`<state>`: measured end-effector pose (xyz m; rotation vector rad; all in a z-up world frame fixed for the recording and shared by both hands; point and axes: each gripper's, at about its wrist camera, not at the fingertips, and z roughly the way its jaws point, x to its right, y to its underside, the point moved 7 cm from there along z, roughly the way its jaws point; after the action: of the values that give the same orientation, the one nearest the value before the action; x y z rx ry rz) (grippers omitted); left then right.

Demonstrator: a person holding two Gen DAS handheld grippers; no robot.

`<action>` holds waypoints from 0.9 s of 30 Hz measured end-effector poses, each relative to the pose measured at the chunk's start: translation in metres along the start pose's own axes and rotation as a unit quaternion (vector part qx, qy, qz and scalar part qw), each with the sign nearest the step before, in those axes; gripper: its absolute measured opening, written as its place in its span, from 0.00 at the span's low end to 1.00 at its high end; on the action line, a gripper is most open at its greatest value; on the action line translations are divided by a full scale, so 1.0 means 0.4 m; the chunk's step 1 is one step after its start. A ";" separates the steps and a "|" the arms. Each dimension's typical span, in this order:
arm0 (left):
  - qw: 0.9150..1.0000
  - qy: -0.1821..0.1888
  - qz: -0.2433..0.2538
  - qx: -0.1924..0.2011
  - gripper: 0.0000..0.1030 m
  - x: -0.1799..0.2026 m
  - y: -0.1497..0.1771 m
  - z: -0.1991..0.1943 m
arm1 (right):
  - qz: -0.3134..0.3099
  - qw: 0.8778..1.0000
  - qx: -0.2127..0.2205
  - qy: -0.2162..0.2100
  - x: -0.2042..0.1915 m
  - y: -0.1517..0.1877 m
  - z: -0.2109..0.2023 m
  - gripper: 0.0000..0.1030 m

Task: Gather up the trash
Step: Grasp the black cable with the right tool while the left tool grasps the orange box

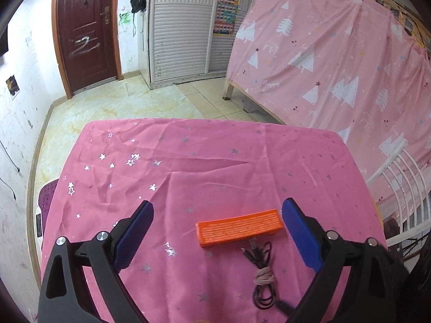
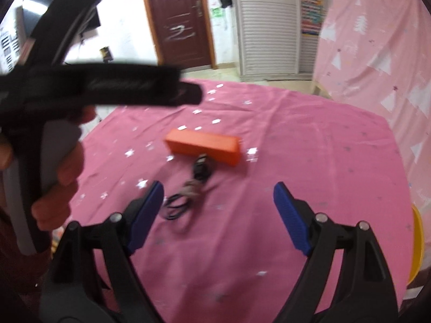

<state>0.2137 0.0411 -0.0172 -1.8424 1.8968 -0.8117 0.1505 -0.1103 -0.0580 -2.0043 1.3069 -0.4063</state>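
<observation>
With both your left gripper (image 1: 217,210) and right gripper (image 2: 218,192) wide open and empty, the loose cable (image 1: 262,277) beside the orange block (image 1: 239,227) on the near worktop (image 1: 215,161) may snag and drag.

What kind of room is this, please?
Probably a bedroom at home: a wooden bed frame hung with a pink tree-print curtain, a white louvred wardrobe and a brown entry door.
</observation>
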 end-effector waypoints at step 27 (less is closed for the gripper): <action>0.999 0.023 -0.015 -0.039 0.87 0.000 0.029 0.073 | 0.001 0.998 -0.045 0.036 0.013 0.031 0.045 0.17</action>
<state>0.2229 0.0367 -0.0469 -1.9176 1.9611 -0.8073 0.1551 -0.1112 -0.0799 -2.0790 1.3928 -0.4294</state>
